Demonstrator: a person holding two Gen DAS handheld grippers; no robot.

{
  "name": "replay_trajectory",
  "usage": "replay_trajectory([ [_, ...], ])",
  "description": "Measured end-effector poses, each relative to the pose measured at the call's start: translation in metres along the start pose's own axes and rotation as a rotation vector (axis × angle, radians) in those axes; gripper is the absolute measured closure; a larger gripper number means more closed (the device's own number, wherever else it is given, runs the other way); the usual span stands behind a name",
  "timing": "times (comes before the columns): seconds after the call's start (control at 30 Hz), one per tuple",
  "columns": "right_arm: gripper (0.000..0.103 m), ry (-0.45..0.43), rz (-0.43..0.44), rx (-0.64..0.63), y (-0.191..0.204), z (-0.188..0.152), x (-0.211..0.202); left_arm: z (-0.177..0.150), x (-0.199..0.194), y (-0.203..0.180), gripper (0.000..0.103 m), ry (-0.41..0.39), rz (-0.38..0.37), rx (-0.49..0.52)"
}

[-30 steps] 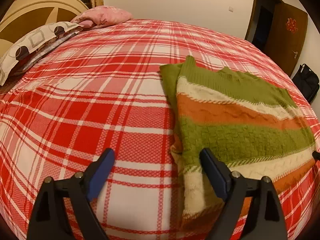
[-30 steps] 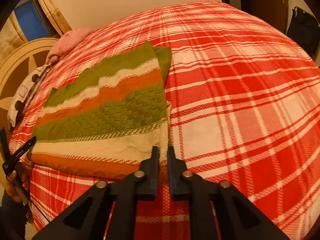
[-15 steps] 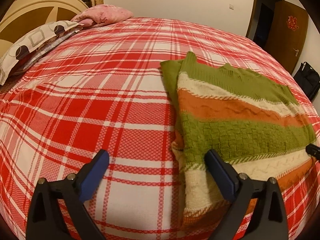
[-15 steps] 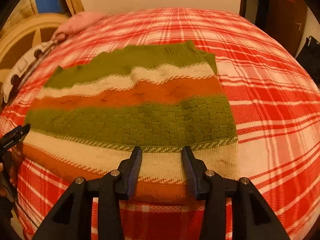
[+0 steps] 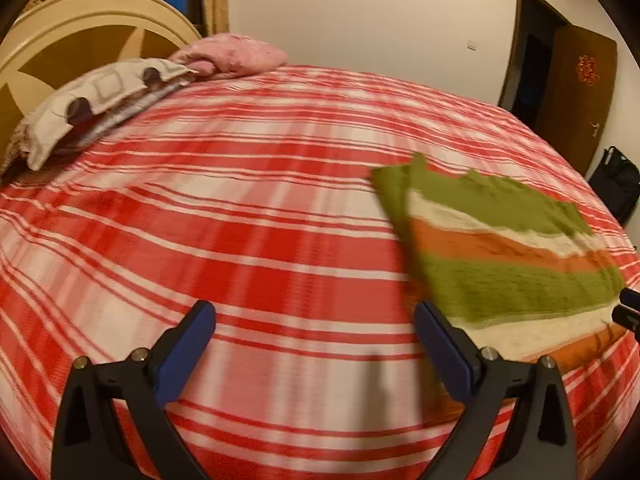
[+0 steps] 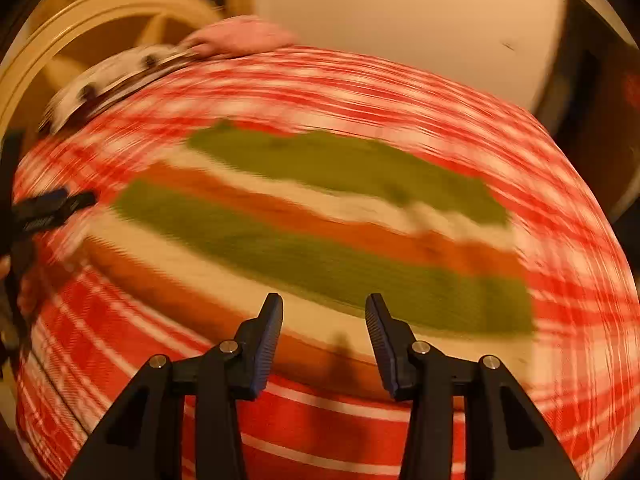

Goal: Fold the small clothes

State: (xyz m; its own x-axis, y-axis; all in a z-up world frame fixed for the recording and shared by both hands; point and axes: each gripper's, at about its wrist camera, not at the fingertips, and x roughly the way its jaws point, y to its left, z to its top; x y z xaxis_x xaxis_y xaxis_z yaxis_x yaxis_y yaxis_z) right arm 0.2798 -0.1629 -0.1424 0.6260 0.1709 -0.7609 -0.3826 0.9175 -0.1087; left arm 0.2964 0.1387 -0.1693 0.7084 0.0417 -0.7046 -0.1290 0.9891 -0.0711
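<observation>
A knitted sweater (image 5: 500, 256) with green, cream and orange stripes lies flat and folded on the red plaid bed (image 5: 248, 248). My left gripper (image 5: 314, 312) hovers over bare bedspread to the left of the sweater, jaws wide open and empty; its right finger is near the sweater's left edge. The right wrist view is blurred by motion. There my right gripper (image 6: 324, 302) stands partly open over the near hem of the sweater (image 6: 320, 240), nothing between its pads. Each gripper's tip shows at the edge of the other's view: the right gripper (image 5: 630, 306), the left gripper (image 6: 52, 208).
Patterned pillows (image 5: 92, 108) and a pink bundle (image 5: 232, 54) lie against a round wooden headboard (image 5: 72, 40) at the far left. A brown door (image 5: 580, 84) and a black bag (image 5: 616, 184) stand beyond the bed's right side. The bed's near edge drops off just below the grippers.
My right gripper went from shut at the sweater's near right corner to open, and swung left along the hem while rolling. My left gripper drew away leftward from the sweater's edge.
</observation>
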Motion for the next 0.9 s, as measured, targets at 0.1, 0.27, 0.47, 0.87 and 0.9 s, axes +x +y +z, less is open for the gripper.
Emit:
replay_trajectory([
  [0.1,0.058,-0.004,0.047,-0.091,0.046,0.007,0.007,0.001,0.003,0.026,0.001,0.016,0.047,-0.021],
  [0.27,0.058,-0.017,0.097,-0.262,0.121,0.011,0.012,-0.007,0.009,0.056,0.001,0.048,0.072,-0.080],
  [0.47,0.058,-0.066,0.023,-0.520,0.201,-0.001,0.019,-0.011,0.012,0.066,0.001,0.074,0.002,-0.139],
  [0.87,0.073,-0.142,-0.066,-0.527,0.212,0.005,0.043,0.000,0.018,0.083,0.001,0.079,-0.191,-0.185],
  [0.9,0.077,-0.144,-0.064,-0.516,0.210,0.006,0.042,0.002,0.019,0.083,0.001,0.078,-0.202,-0.184],
])
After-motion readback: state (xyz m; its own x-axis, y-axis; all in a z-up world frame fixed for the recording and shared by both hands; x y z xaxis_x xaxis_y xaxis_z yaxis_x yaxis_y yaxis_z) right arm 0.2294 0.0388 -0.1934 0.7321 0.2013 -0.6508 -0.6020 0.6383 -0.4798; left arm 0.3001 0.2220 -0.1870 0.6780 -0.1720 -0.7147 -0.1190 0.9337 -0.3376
